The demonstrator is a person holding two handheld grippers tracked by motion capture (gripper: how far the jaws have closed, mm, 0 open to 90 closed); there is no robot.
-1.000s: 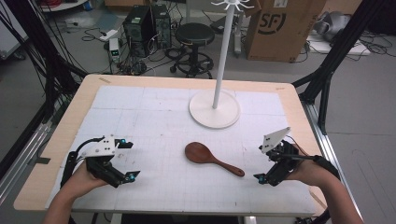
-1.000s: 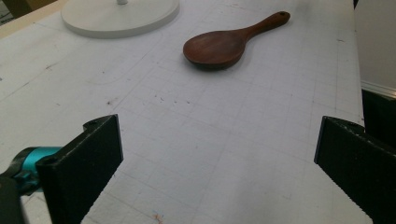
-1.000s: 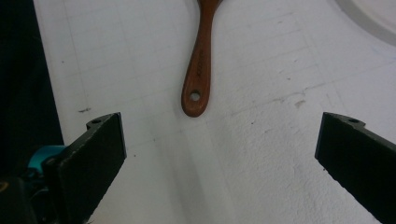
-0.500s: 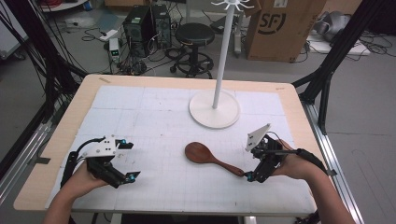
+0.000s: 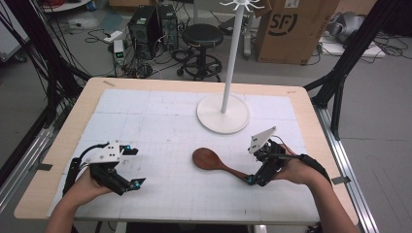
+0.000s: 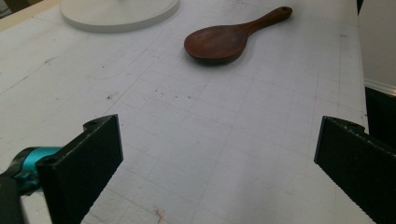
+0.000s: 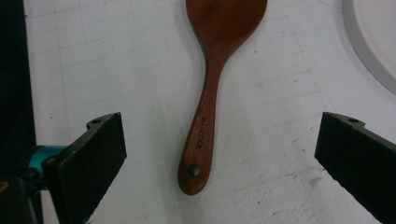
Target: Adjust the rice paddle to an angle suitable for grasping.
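Advanced leftward, right tool (image 5: 256, 170) now straddles the wooden spoon's (image 5: 210, 159) handle end, jaws spread.

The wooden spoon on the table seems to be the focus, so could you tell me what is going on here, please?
A person holds a claw in each hand at the table. The right claw is at the handle end of the wooden spoon, which lies flat on the white gridded mat; its jaws are open on either side of the handle and not touching it. The left claw is open, apart from the spoon. The white stand sits behind the spoon.
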